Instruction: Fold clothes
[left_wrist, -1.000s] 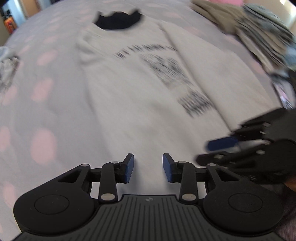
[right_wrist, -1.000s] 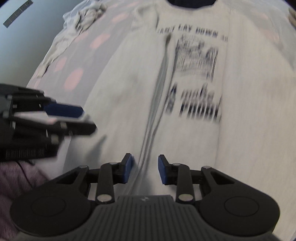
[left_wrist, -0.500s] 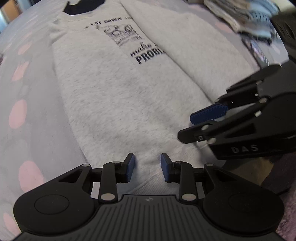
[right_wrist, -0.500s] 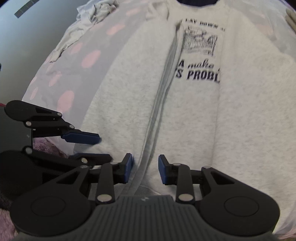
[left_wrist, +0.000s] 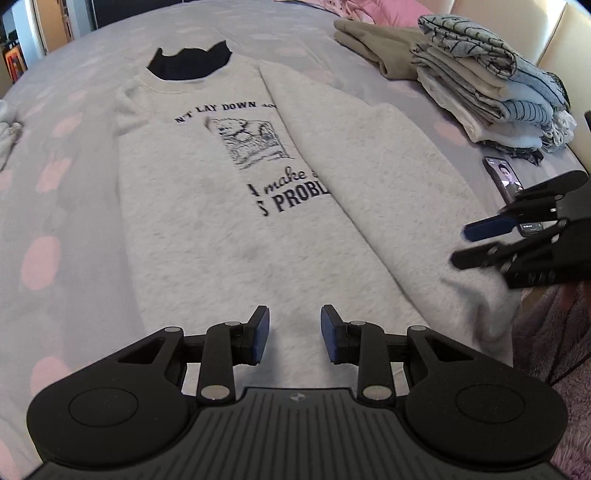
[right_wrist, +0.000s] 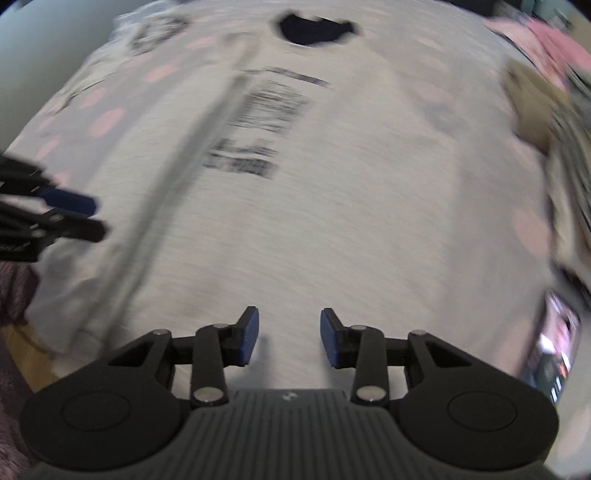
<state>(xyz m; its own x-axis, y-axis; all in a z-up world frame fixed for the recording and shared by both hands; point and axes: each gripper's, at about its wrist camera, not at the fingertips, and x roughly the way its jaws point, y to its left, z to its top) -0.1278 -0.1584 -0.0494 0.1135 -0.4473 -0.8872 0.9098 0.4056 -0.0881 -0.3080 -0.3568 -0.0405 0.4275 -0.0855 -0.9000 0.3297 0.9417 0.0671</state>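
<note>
At the bottom of the left wrist view, the left claw (left_wrist: 294, 334) hangs released, tilted down over the grey sweatshirt (left_wrist: 229, 229) spread across the bed (left_wrist: 66, 206). At right, the right claw (left_wrist: 461, 245) is opening, nothing between its jaws.

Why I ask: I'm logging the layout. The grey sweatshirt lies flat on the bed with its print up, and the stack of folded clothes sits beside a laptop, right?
Not quite: there is no laptop. A phone with its screen lit lies beside the stack of folded clothes, as the left wrist view shows. The rest holds: the grey sweatshirt lies flat on the bed with its print up.
</note>
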